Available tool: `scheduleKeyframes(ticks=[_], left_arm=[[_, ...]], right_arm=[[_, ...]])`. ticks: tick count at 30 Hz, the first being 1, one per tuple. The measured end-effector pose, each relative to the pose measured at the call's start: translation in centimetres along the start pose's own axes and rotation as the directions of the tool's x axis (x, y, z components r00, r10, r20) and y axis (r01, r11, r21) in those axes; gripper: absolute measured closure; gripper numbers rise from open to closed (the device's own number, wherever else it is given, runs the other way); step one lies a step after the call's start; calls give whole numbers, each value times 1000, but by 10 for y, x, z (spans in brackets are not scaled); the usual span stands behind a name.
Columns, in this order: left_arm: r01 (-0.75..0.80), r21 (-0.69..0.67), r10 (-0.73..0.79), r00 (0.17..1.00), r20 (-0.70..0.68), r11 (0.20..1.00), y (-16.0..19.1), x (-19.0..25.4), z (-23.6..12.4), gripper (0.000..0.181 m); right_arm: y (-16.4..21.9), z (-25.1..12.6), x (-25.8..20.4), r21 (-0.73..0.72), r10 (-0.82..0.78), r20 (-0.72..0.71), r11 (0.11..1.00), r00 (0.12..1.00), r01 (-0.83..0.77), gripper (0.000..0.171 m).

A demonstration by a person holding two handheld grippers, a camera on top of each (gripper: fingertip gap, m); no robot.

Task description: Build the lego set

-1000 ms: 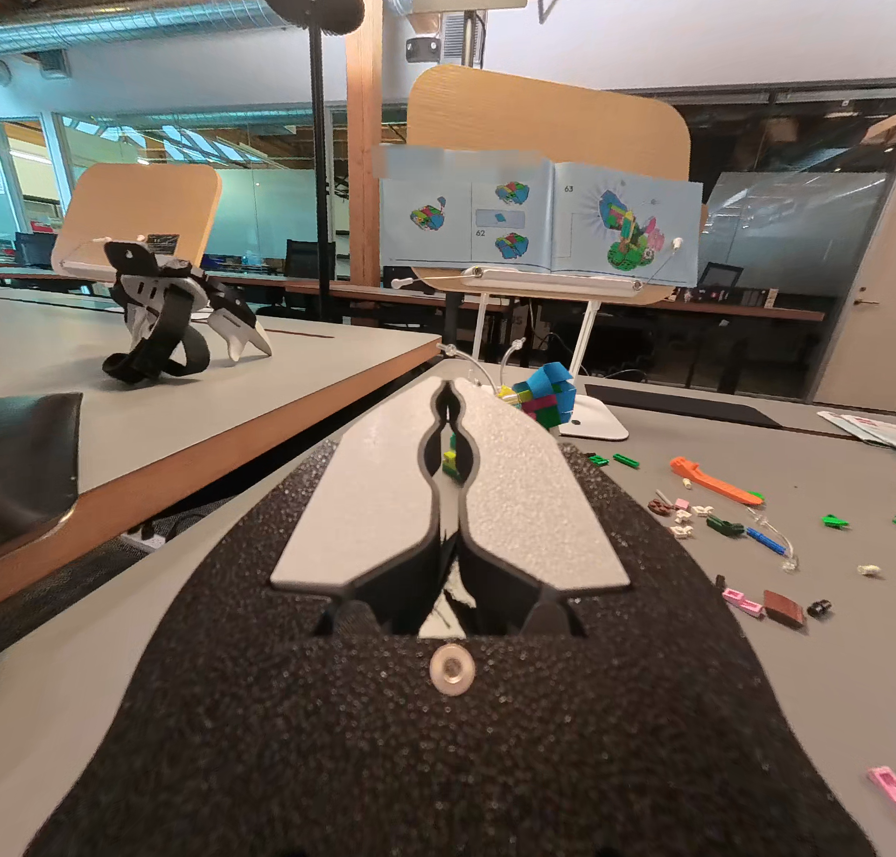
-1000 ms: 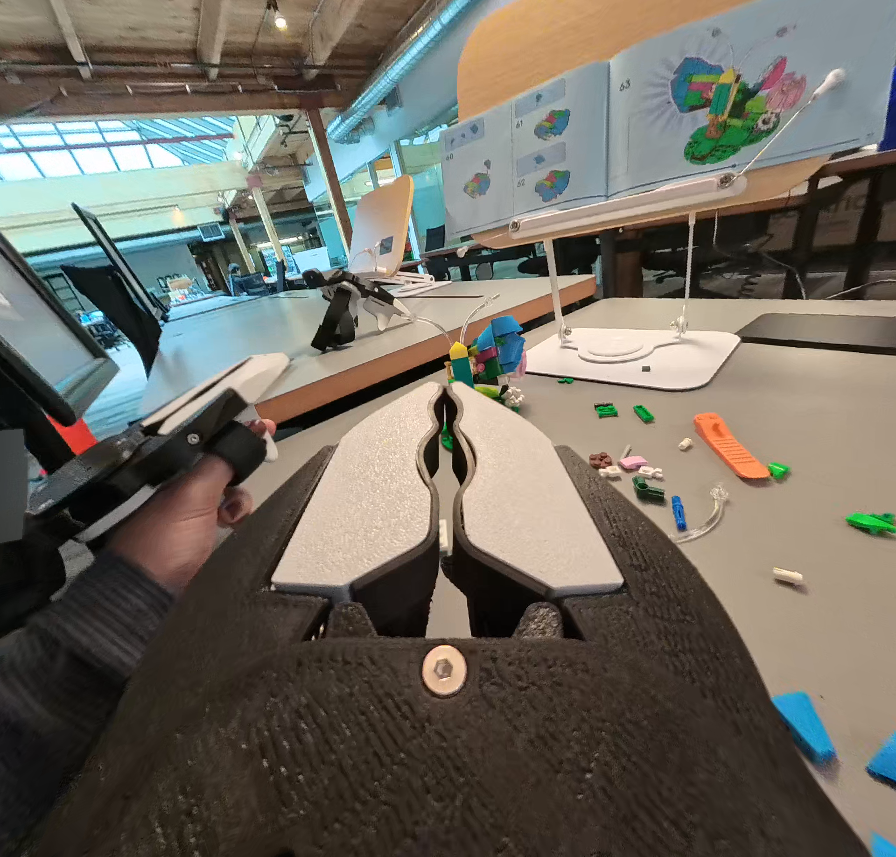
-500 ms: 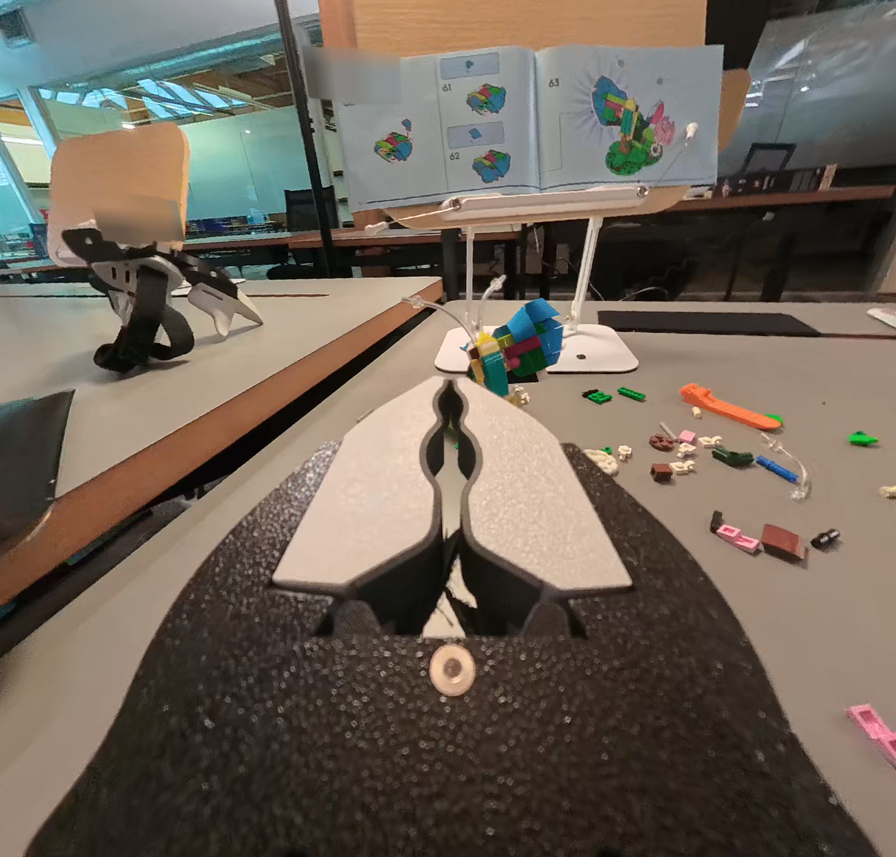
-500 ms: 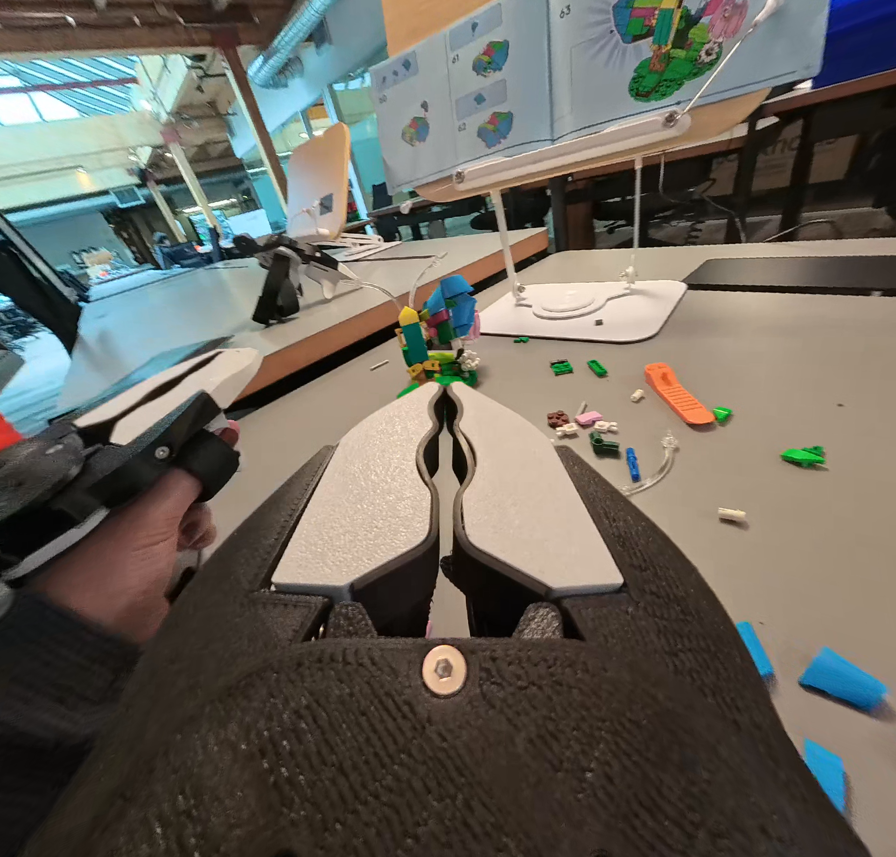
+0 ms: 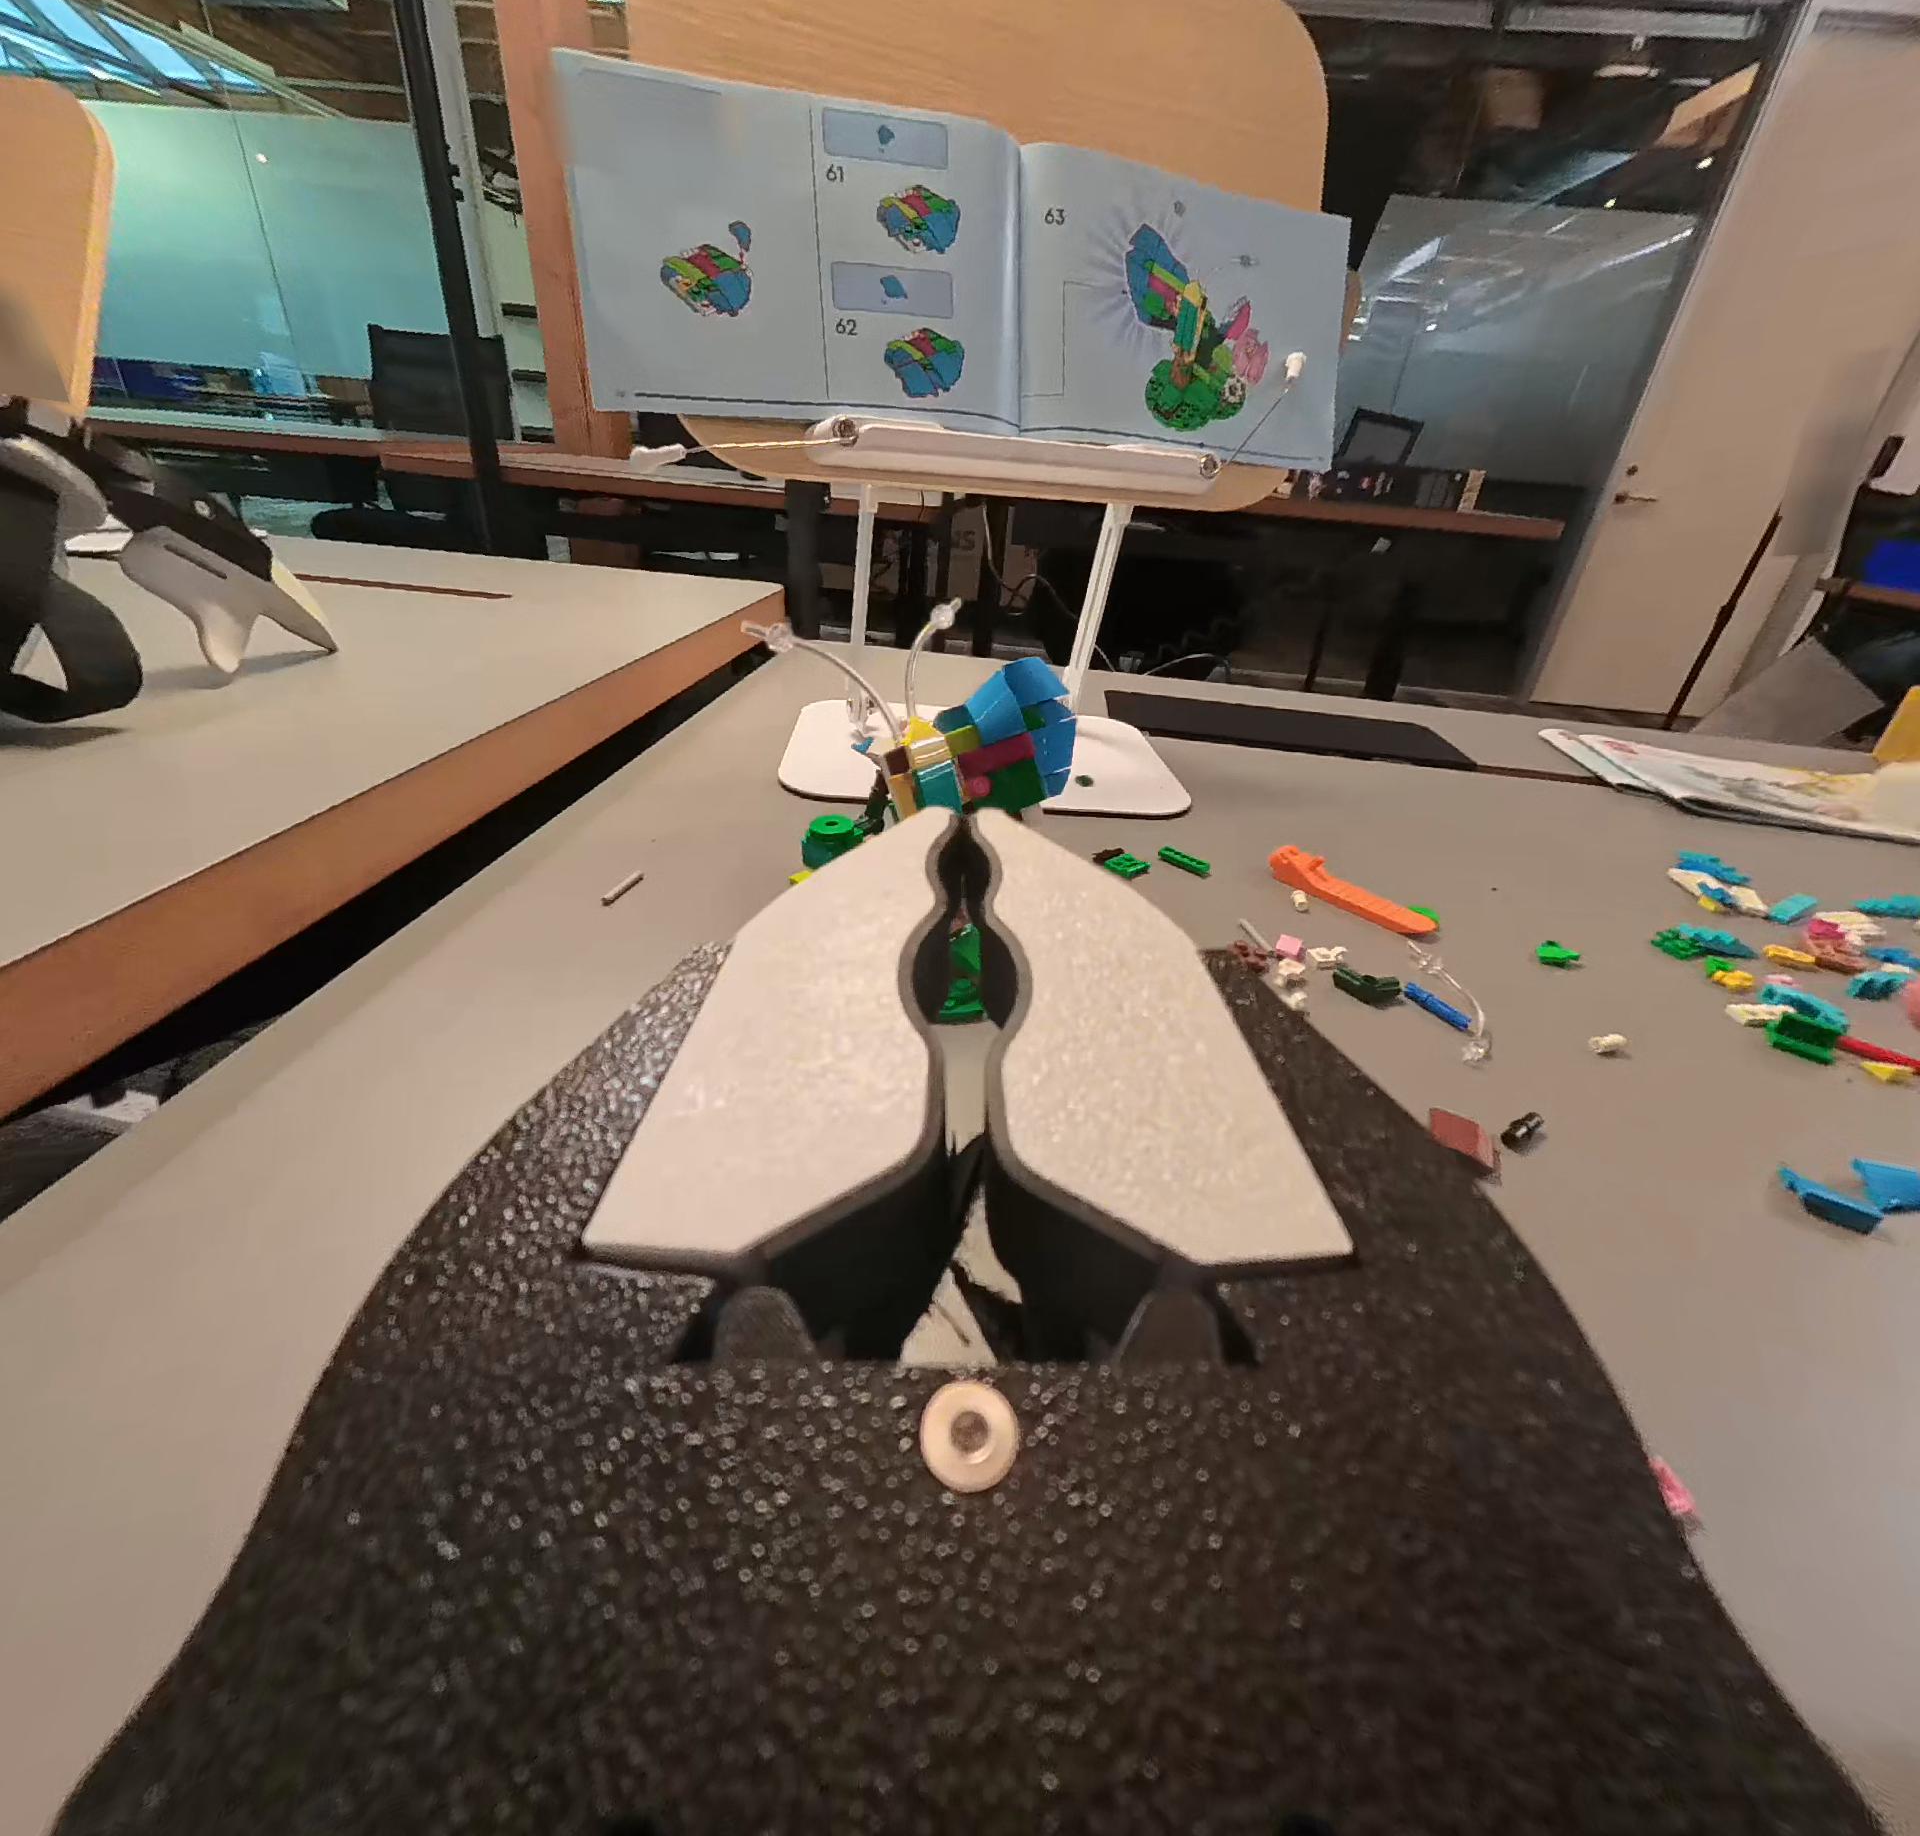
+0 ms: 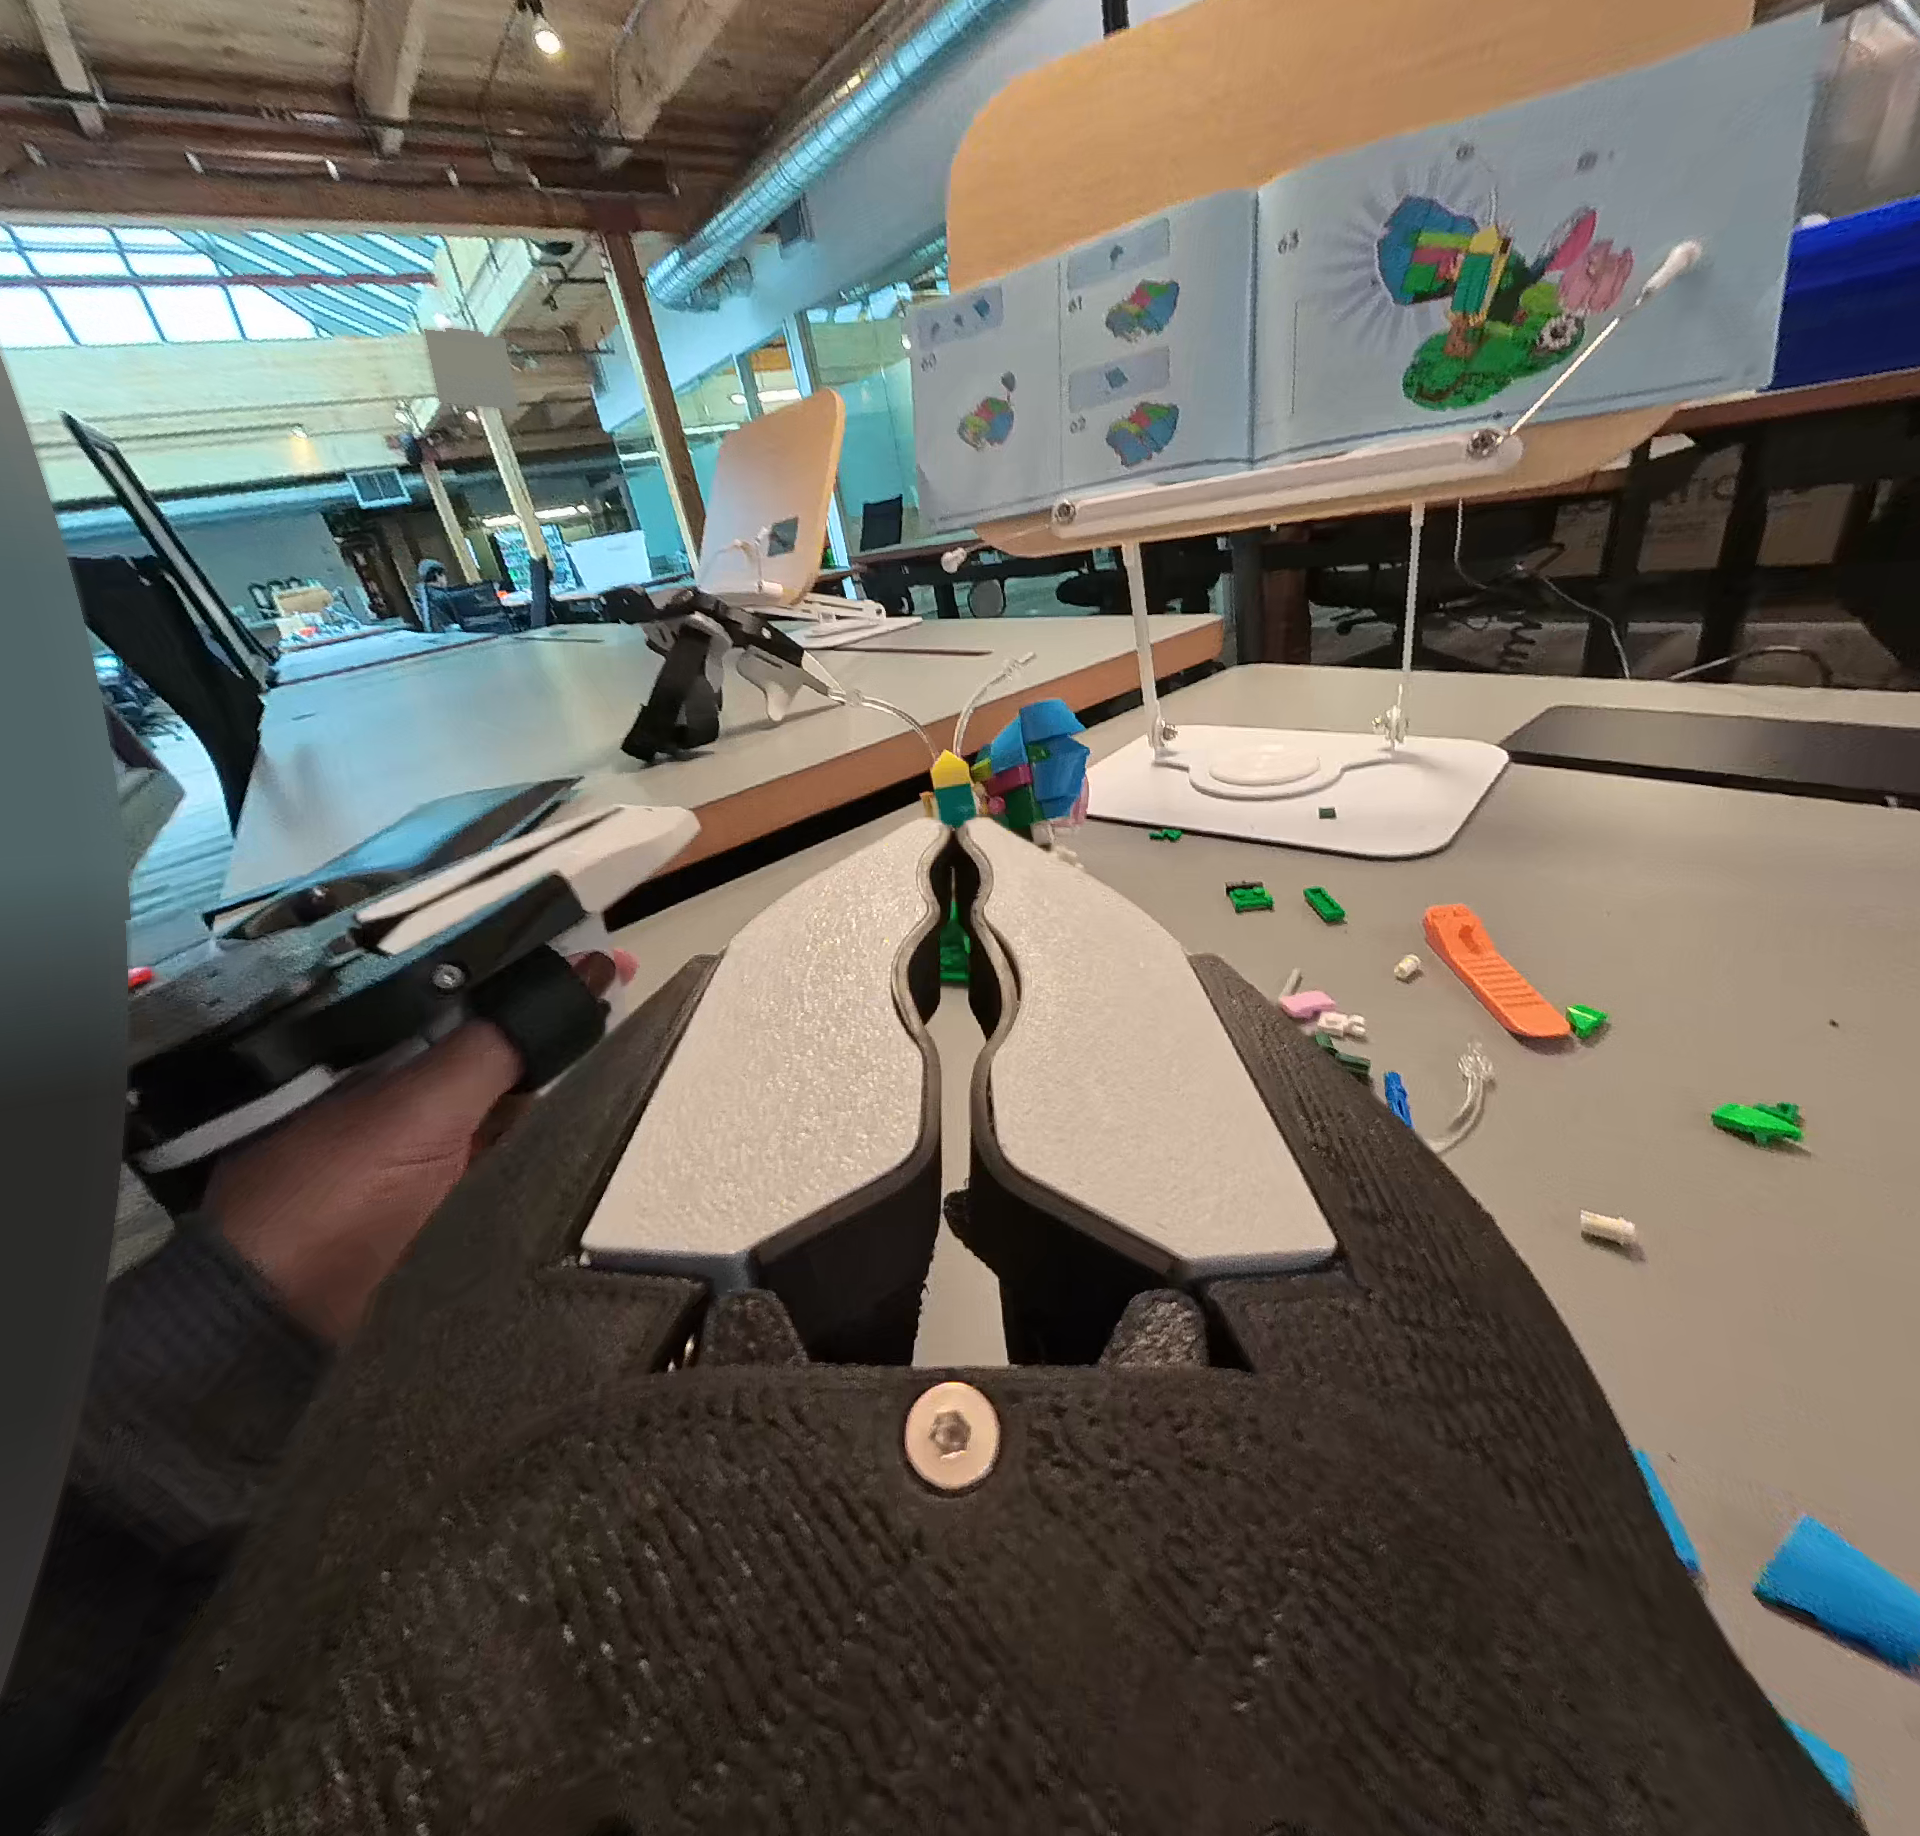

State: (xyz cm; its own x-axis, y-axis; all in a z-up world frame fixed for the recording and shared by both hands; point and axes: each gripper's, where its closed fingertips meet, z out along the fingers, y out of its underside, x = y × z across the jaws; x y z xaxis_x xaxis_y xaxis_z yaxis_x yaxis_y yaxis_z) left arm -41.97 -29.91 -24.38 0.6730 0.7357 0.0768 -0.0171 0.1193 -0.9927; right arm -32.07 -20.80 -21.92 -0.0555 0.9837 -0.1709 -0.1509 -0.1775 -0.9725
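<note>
we see left gripper clenched, empty; right gripper clenched, empty. both point at lego model on grey table; orange separator right.

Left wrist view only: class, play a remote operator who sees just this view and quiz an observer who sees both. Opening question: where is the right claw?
Observer: The right claw is shut and empty, its tips pointing at the lego model.
Operator: What carries my left claw?
Observer: A hand in a dark sleeve holds the left claw, off to the right claw's left.
Operator: Anything beyond that hand?
Observer: A dark screen stands tilted at the far left.
</note>
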Motion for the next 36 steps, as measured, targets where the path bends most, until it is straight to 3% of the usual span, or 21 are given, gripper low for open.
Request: scheduleKeyframes(ticks=[6,14,26,36], left_arm=[[-9,25,9,1000,-24,1000,-3,7,-1,181],[97,75,-92,994,-64,992,-8,6,-3,181],[-124,97,127,991,-32,988,-9,25,-4,181],[-135,116,139,990,-26,984,-11,26,-5,181]], right_arm=[[-12,-5,-10,71,23,84,997,996,-29,171],[0,1,-6,6,-5,64,1000,998,5,171],[-2,1,-7,16,-29,69,999,997,28,171],[0,2,-6,10,-42,58,999,997,42,171]])
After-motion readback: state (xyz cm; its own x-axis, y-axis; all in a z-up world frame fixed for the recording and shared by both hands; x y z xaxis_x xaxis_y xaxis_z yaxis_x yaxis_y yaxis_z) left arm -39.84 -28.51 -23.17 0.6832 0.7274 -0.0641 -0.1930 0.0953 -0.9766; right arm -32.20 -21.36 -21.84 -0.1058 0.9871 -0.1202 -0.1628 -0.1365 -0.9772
